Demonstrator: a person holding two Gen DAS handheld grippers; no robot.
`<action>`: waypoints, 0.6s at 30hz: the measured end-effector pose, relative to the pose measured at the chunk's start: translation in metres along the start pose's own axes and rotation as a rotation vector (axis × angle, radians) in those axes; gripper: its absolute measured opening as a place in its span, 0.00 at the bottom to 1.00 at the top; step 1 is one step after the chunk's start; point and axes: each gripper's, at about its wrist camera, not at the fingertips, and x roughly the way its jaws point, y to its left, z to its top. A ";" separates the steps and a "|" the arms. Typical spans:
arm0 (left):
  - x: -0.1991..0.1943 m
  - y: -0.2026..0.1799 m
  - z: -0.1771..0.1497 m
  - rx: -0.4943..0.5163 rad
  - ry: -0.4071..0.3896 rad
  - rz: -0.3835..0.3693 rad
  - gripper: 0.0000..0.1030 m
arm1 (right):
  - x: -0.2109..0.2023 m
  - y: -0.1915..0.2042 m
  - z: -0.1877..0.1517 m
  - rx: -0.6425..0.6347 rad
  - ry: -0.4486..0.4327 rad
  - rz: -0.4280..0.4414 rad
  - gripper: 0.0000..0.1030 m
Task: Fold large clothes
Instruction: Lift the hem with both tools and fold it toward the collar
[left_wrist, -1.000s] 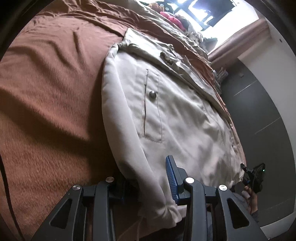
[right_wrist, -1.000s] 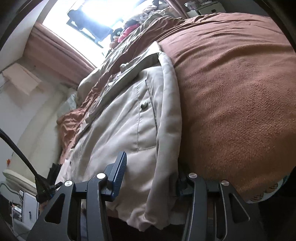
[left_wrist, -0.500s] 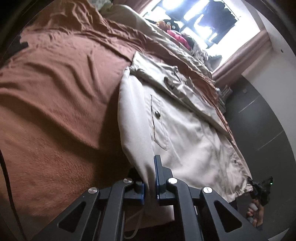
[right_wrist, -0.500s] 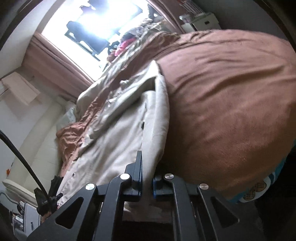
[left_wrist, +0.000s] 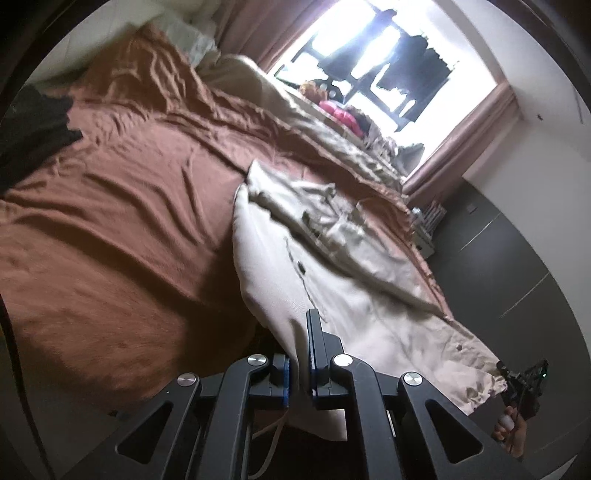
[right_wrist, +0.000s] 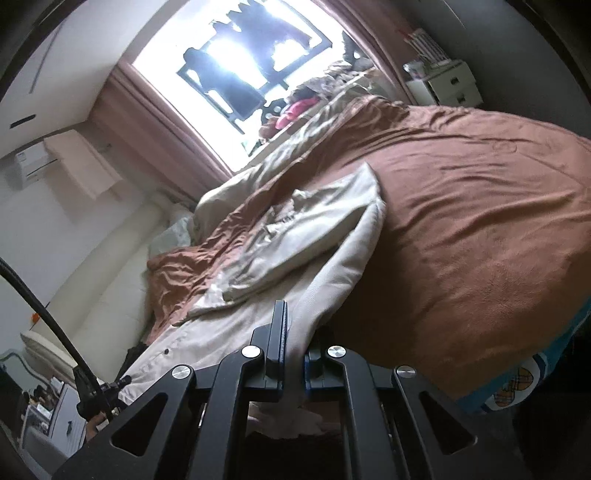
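Note:
A large cream jacket (left_wrist: 325, 273) lies on a bed with a brown cover (left_wrist: 122, 206). My left gripper (left_wrist: 299, 365) is shut on the jacket's near bottom corner by the left sleeve, and the cloth rises off the bed there. In the right wrist view the same jacket (right_wrist: 317, 236) stretches away, and my right gripper (right_wrist: 293, 358) is shut on its other bottom corner. The jacket's lower part hangs lifted between the two grippers; its collar end stays on the bed. The right gripper (left_wrist: 524, 380) and a hand show at the left wrist view's lower right.
The bed's brown cover (right_wrist: 480, 206) spreads wide on both sides. Rumpled beige bedding (left_wrist: 332, 136) and pink clothes (left_wrist: 343, 114) pile under a bright window (right_wrist: 251, 55). A dark garment (left_wrist: 33, 125) lies at the left edge. White drawers (right_wrist: 447, 85) stand by the far wall.
Both grippers closed on the jacket's bottom corners, then rose and tilted up, lifting the hem off the bed. More of the room and window came into view.

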 end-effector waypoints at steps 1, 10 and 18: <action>-0.012 -0.004 0.000 0.007 -0.017 -0.006 0.07 | -0.007 0.002 -0.003 -0.005 -0.009 0.009 0.03; -0.106 -0.028 -0.003 0.045 -0.143 -0.074 0.07 | -0.058 0.020 -0.015 -0.073 -0.077 0.089 0.03; -0.185 -0.053 0.003 0.088 -0.262 -0.123 0.07 | -0.107 0.037 -0.016 -0.133 -0.157 0.169 0.03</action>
